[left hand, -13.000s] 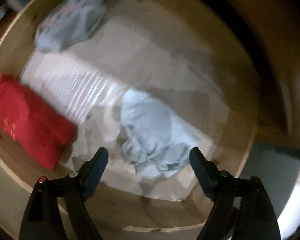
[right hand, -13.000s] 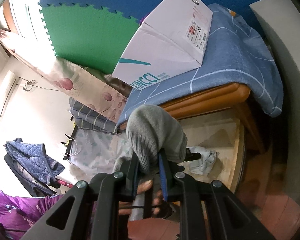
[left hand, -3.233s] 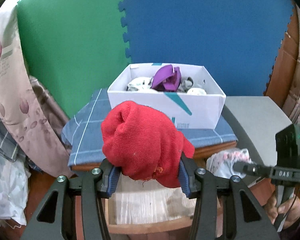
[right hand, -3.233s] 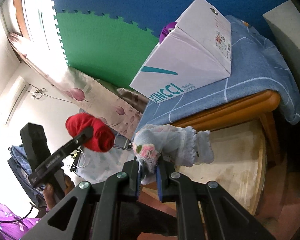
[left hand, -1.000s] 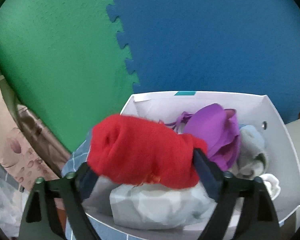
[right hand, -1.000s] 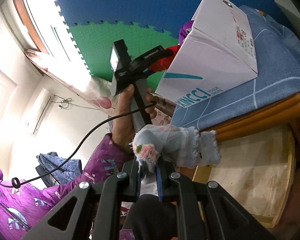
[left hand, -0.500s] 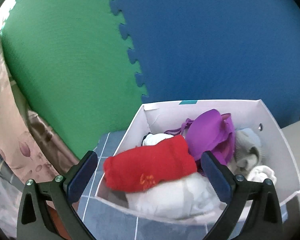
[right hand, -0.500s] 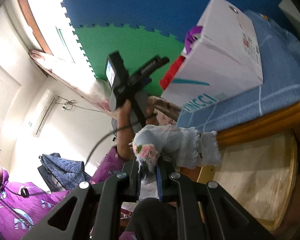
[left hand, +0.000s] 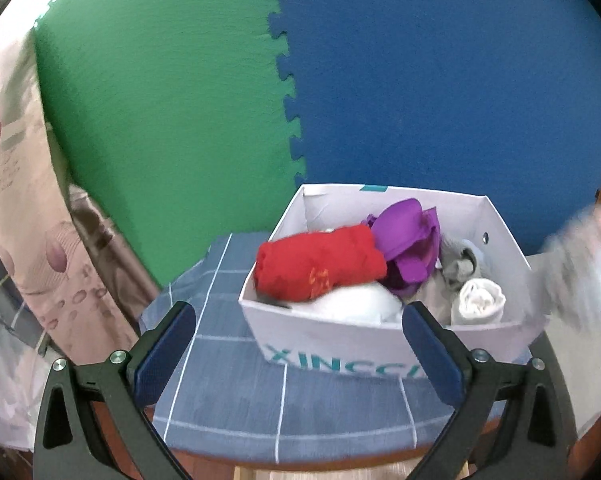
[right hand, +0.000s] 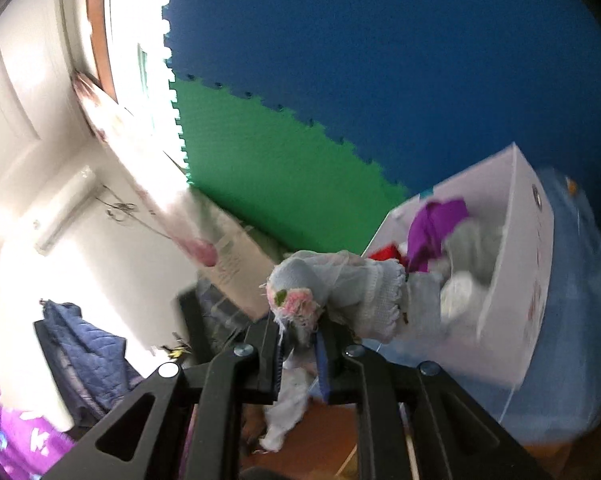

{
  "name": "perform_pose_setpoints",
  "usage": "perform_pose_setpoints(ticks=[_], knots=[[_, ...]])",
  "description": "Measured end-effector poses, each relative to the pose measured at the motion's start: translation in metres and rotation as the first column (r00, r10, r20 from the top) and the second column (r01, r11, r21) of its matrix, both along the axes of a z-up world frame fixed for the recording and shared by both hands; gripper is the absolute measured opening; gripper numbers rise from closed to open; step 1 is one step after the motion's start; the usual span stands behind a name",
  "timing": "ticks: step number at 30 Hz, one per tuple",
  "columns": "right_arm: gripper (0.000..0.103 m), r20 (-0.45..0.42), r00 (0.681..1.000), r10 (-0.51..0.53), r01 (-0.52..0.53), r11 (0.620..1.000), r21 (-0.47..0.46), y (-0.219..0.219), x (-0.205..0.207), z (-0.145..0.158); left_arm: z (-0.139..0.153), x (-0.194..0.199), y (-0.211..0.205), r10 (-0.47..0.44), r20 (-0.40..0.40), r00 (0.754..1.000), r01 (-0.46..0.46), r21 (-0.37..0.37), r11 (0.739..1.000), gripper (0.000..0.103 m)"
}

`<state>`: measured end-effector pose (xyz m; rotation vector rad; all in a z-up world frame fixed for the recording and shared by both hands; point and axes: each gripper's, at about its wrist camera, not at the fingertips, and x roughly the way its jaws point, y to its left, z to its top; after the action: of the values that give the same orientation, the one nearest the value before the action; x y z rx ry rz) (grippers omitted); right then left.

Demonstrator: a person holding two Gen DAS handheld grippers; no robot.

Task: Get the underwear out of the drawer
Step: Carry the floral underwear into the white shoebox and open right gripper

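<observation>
My right gripper (right hand: pixel 300 344) is clenched on the pale lace underwear (right hand: pixel 340 292); I should carry it over the near wall of the box (left hand: pixel 340 340) ahead before letting go. My left gripper (left hand: pixel 296 340), jaws just opened wide and empty, sits short of that wall, the red underwear (left hand: pixel 320 264) beyond it in the box, with free room above.

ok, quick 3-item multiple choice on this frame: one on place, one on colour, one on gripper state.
1. Where is the red garment?
A. in the white box
B. on the blue cloth
C. between the left gripper's fingers

2. What colour is the item beside it, toward the box's back wall?
A. yellow
B. purple
C. black

3. The right gripper is:
A. wide open
B. out of view
C. shut on a pale lacy garment

A: it lies among the box's contents.
B: purple garment.
C: fabric pinched between the pads.
</observation>
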<state>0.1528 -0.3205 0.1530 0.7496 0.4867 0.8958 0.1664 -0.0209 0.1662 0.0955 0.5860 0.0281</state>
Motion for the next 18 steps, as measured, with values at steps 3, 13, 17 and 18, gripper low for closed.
perform_pose_setpoints(ticks=[3, 13, 17, 18], knots=[[0.014, -0.036, 0.998, -0.051, 0.047, 0.994, -0.099, 0.013, 0.035, 0.011, -0.006, -0.010, 0.010, 0.010, -0.024, 1.000, -0.011, -0.031, 0.999, 0.103], [0.014, -0.157, 0.973, -0.166, 0.088, 0.906, -0.414, 0.060, 0.117, -0.008, -0.039, -0.031, 0.042, 0.075, -0.100, 0.992, -0.082, -0.061, 0.995, 0.103], [0.014, -0.155, 0.971, -0.183, 0.079, 0.855, -0.512, 0.083, 0.126, -0.016, -0.050, -0.033, 0.052, 0.105, -0.112, 0.988, -0.111, -0.054, 0.992, 0.103], [0.014, -0.156, 0.969, -0.189, 0.080, 0.844, -0.530, 0.086, 0.127, -0.018, -0.053, -0.032, 0.054, 0.110, -0.117, 0.987, -0.117, -0.050, 0.992, 0.103]])
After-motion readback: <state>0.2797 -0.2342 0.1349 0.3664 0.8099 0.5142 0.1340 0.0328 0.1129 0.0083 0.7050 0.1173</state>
